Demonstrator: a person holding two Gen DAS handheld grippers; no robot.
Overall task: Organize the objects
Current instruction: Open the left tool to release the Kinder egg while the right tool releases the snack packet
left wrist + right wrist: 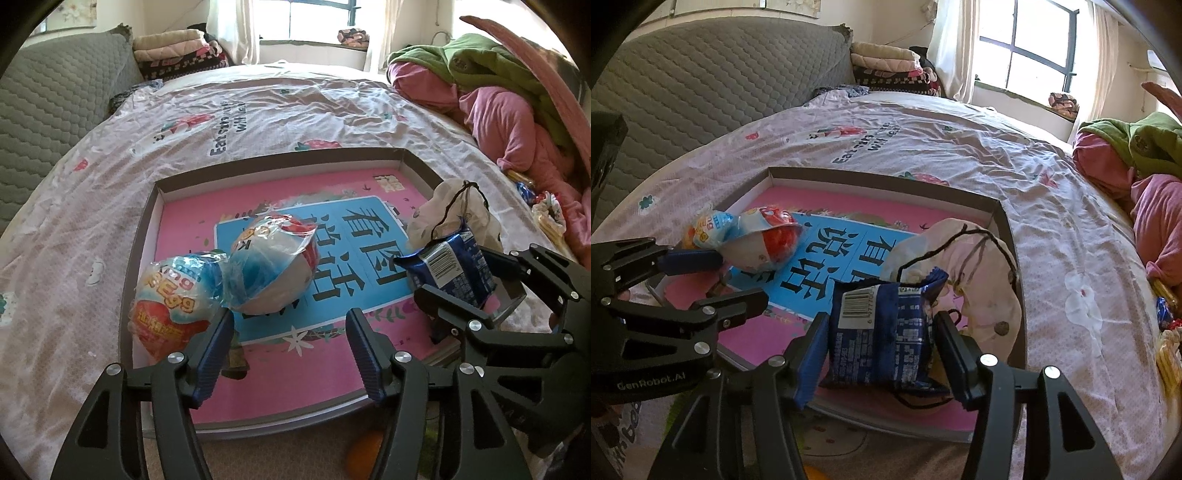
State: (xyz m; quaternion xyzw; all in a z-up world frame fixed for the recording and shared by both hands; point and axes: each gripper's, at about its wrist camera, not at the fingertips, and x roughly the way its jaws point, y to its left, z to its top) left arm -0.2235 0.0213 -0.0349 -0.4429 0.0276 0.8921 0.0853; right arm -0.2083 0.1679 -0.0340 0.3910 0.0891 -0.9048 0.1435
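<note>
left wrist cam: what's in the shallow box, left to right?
Orange-and-blue egg pack at the left wall → wrapped red-and-white egg → blue snack packet between the right gripper fingers. The cream drawstring pouch overlaps the packet, so it is left out.

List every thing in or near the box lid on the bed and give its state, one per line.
Box lid: flat on the bed, open side up.
Two wrapped toy eggs: inside lid, touching each other.
Blue snack packet: inside lid, between right tool's fingers; grip unclear.
Drawstring pouch: slumped in lid's corner.
Left tool: open, empty.
Right tool: around the packet.
</note>
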